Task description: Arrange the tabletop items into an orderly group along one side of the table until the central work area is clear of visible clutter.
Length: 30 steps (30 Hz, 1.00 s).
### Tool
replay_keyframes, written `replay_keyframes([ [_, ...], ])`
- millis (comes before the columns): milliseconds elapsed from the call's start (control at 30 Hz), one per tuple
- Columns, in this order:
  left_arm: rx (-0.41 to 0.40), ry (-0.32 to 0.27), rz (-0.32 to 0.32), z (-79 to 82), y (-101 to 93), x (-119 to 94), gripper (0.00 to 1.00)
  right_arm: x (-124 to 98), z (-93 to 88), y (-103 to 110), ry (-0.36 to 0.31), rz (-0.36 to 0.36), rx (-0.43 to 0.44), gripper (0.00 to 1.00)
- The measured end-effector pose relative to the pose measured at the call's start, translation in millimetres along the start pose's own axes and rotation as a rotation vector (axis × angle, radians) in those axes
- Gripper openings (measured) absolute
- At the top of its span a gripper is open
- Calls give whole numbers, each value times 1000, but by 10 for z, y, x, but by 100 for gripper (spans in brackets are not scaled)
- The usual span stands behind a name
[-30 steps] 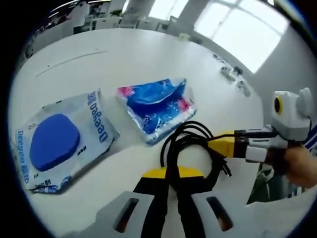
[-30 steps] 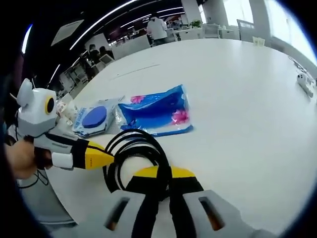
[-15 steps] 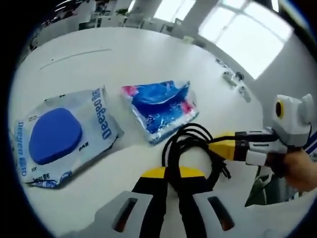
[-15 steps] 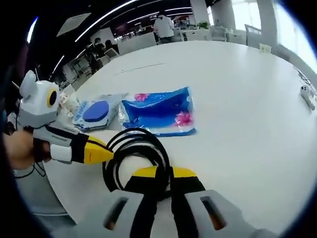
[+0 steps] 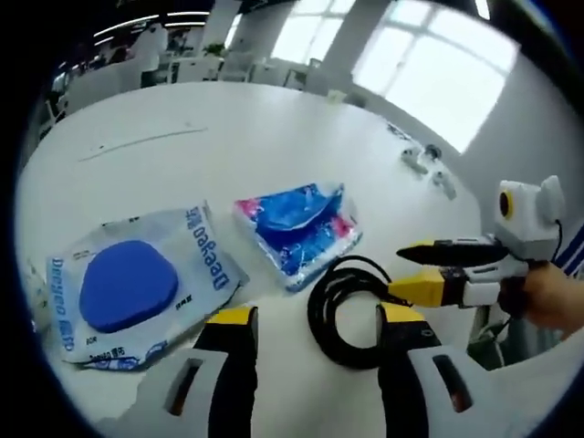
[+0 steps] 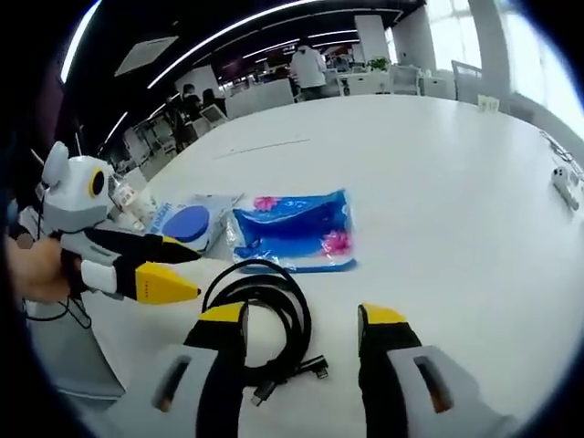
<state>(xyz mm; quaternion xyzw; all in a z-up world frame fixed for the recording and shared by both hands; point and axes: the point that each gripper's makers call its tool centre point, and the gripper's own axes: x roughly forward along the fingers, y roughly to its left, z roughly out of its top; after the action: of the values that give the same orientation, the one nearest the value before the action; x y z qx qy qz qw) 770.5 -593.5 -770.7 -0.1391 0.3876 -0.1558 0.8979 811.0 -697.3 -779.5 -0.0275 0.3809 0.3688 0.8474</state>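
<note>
A coiled black cable [image 5: 316, 308] [image 6: 297, 306] lies flat on the white table [image 5: 274, 128] [image 6: 438, 155], between both pairs of jaws. My left gripper [image 5: 318, 319] is open, its yellow-tipped jaws standing on either side of the coil. Open too, my right gripper [image 6: 303, 318] straddles the coil's right part and its plug ends. Each gripper shows in the other's view: the right one [image 5: 398, 269] enters from the right, the left one [image 6: 196, 271] from the left. Behind the cable lie a blue tissue pack [image 5: 297, 224] [image 6: 292, 228] and a wet-wipes pack with a blue lid [image 5: 128, 292] [image 6: 187, 222].
Small white items [image 5: 424, 160] [image 6: 566, 178] lie near the far right edge of the table. A hand [image 5: 557, 297] holds the right gripper. Small packets [image 6: 128, 196] sit at the left edge. Desks and a standing person [image 6: 308, 64] are in the background.
Both grippers were shut on the cable and have opened. The coil now lies loose on the table, and both grippers have drawn back a little.
</note>
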Motion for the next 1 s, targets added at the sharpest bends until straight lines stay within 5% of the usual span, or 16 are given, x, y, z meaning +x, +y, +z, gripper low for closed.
replay_keyframes([
  [233, 26, 13, 36, -15, 35, -29, 74, -29, 21, 2, -9, -3, 22, 66],
  [633, 28, -10, 50, 16, 192, -251, 74, -104, 112, 102, -21, 16, 0, 67],
  [1000, -4, -32, 135, -148, 533, -653, 74, -227, 36, 145, -14, 27, -7, 67],
])
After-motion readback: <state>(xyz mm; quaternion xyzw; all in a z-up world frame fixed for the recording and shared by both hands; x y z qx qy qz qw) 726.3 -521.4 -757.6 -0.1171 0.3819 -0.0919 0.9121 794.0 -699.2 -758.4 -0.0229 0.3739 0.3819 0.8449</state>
